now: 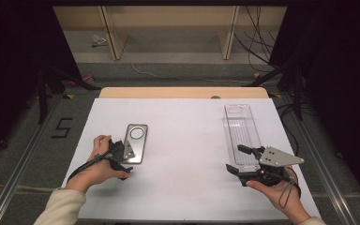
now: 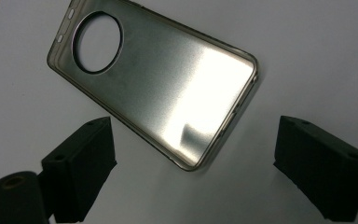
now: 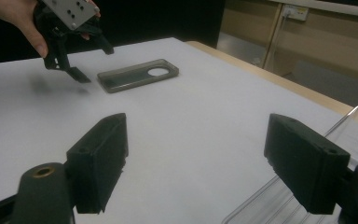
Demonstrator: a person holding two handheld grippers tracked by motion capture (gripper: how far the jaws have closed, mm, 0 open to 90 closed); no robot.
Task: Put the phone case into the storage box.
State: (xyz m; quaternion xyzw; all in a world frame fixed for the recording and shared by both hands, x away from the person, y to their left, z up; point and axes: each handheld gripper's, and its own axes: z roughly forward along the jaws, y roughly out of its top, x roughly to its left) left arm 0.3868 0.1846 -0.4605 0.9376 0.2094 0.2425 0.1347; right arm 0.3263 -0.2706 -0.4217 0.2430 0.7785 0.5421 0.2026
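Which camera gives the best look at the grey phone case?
The left gripper view: the phone case is close and sharp, with its round camera hole and side buttons clear. The high view shows it small, lying flat on the white sheet. The right gripper view shows it far off, at a low angle.

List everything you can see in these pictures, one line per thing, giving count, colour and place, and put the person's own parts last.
phone case: 1, smoky grey, lying flat on the left of the sheet, camera hole at the far end
clear tray: 1, transparent, on the right of the sheet, long side running away from the person
white sheet: 1, white, covering the table
table: 1, light wood, its far edge showing beyond the sheet
left hand-held gripper: 1, black, just at the near end of the phone case, jaws open, nothing between them
right hand-held gripper: 1, black with a grey plate, at the near end of the clear tray, jaws open and empty
hands: 2, one on each gripper, cream sleeves
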